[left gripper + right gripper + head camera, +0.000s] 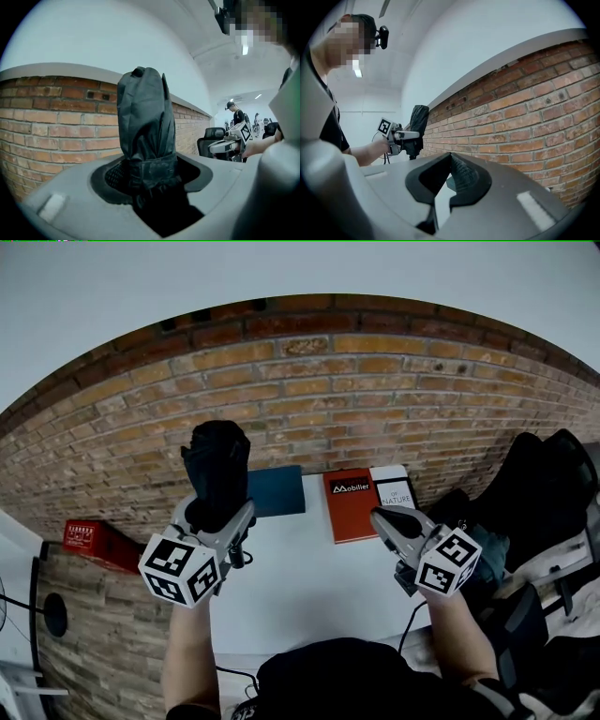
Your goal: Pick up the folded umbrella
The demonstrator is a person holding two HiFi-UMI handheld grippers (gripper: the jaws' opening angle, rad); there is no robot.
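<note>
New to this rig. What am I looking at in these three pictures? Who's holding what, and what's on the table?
There is no robot here. A person holds a hand-held two-jaw gripper in each hand.

The head view comes from a camera on the person's head, looking steeply down. The other two come from cameras riding on the grippers, each looking along its own jaws.

The left gripper is clamped on a folded black umbrella, which stands upright above the white table. The left gripper view shows the same umbrella between the jaws, close up.

The right gripper holds nothing. Its jaws meet at the tips.

At the far edge of the table, by the brick wall, lie a blue book, a red book and a white book.
</note>
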